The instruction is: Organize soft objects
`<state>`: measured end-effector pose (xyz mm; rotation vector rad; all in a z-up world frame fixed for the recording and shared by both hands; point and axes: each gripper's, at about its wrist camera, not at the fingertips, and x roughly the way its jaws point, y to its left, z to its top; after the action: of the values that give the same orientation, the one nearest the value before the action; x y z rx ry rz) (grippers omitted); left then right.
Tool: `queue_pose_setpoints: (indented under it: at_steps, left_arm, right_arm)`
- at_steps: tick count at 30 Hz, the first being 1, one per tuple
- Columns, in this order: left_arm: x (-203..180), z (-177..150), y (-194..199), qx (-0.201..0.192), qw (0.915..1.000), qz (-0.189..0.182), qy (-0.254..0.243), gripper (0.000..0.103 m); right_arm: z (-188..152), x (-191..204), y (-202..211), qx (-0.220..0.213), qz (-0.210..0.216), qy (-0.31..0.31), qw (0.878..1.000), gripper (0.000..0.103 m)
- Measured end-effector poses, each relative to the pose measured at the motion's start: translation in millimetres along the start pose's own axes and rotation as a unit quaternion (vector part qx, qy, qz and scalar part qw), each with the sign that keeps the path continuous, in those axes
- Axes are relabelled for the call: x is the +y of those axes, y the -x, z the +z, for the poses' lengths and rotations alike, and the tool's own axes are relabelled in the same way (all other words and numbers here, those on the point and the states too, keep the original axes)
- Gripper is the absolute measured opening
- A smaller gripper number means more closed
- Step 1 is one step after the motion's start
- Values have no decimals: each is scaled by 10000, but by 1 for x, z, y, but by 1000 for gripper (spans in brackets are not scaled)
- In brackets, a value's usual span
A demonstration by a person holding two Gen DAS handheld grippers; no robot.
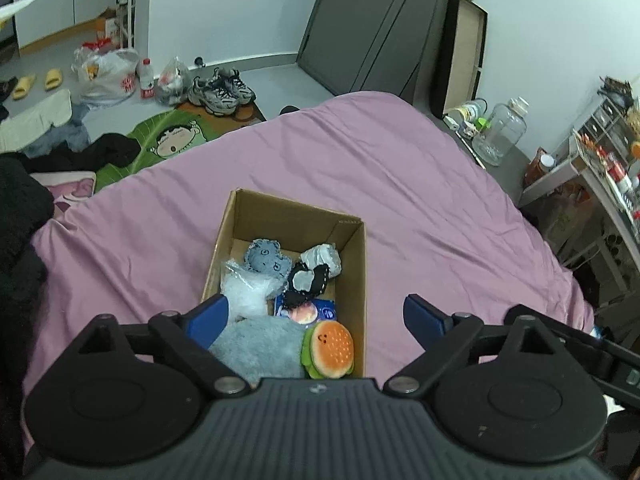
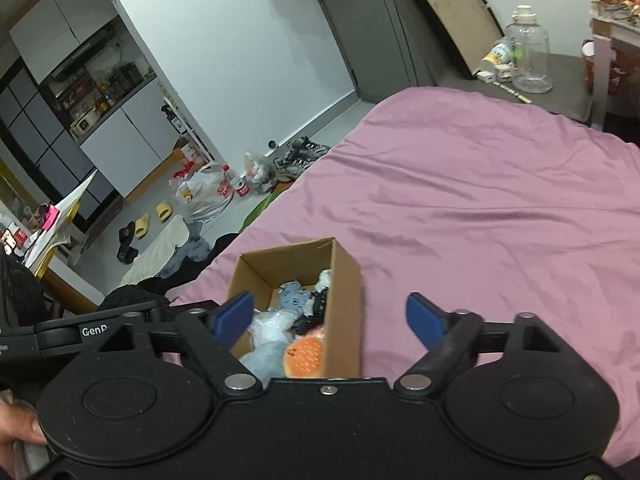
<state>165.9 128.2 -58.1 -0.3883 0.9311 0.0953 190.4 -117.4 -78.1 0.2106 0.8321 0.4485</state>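
Note:
A cardboard box [image 1: 356, 272] [image 2: 344, 280] sits on the pink bedsheet [image 1: 400, 184] [image 2: 480, 200]. Inside lie several soft things: a burger plush [image 1: 330, 349] [image 2: 306, 356], a grey fluffy plush [image 1: 260, 346] [image 2: 266, 358], a blue-grey felt toy [image 1: 266, 260] [image 2: 294, 300], a black-and-white toy [image 1: 306, 282], a white crinkled bag [image 1: 246, 290] and a crumpled white piece [image 1: 322, 258]. My left gripper [image 1: 316, 320] hangs open above the box's near end, nothing between its blue fingers. My right gripper [image 2: 330, 316] is open too, over the box's right side, empty.
Floor beyond the bed holds sneakers [image 1: 222, 90], plastic bags [image 1: 106, 70], a bottle [image 1: 147, 78], yellow slippers [image 1: 36, 82] and a green cartoon mat [image 1: 160, 140]. A side table with a clear jug [image 1: 502, 132] and a shelf rack [image 1: 600, 168] stand right. Black clothing [image 1: 16, 240] lies left.

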Motion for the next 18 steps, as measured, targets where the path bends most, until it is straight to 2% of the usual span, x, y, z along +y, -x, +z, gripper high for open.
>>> queue_pose_setpoints:
  at_steps: [3,8,18]
  left_arm:
    - [-10,-9,5,-45,9998,108,-152,94]
    - [-25,-27,17,-110,9990,163,-389,94]
    - [-51,-57,44,-227,9966,193,-767,94]
  right_arm:
    - [-7,-9,12,-48,-34,8,10000,95]
    - [-17,-25,31,-155,-134,-101,9997,102]
    - [-37,-36,65,-241,-318,11,9992,103]
